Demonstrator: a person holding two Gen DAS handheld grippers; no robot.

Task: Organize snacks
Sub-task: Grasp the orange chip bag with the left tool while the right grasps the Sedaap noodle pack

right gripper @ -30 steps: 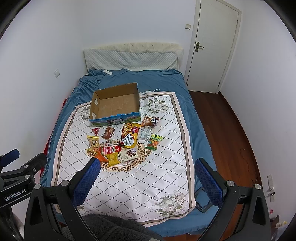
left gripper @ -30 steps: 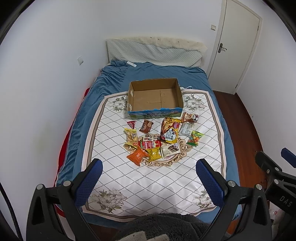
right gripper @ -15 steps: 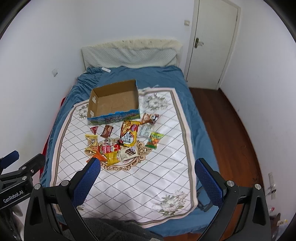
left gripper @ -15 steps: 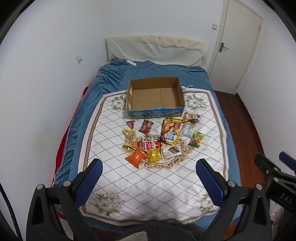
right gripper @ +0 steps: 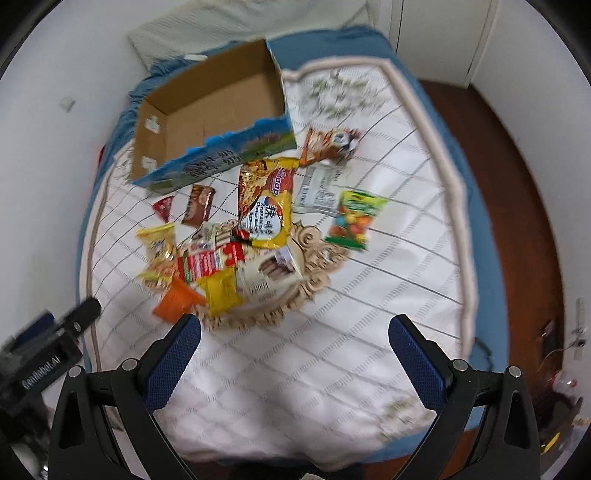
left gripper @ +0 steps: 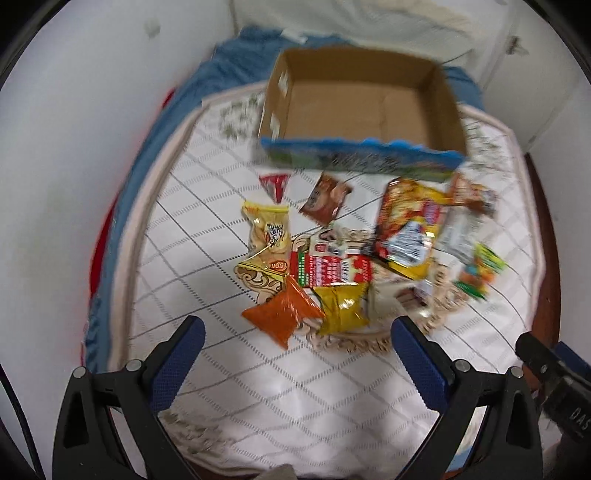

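Note:
Several snack packets lie in a heap on the patterned bed cover [left gripper: 207, 229]. Nearest are an orange packet [left gripper: 282, 314] and a yellow packet [left gripper: 341, 308], behind them a red-and-white pack [left gripper: 328, 271] and a large yellow noodle bag [left gripper: 406, 229]. An empty open cardboard box [left gripper: 362, 107] stands behind the heap; it also shows in the right wrist view [right gripper: 210, 110]. My left gripper [left gripper: 295, 354] is open and empty, just short of the orange packet. My right gripper [right gripper: 295, 354] is open and empty, short of the heap [right gripper: 221, 258]. A green candy bag [right gripper: 352, 219] lies to the right.
The bed's blue sheet [right gripper: 484, 221] borders the cover. White walls stand to the left, a white headboard cushion [left gripper: 369, 14] at the back. Wooden floor [right gripper: 517, 166] runs along the bed's right side. The other gripper shows at each view's edge [right gripper: 44, 354].
Both grippers have moved forward and down toward the snack heap, which now looks much larger and closer. The frames now are motion-blurred. Both stay open.

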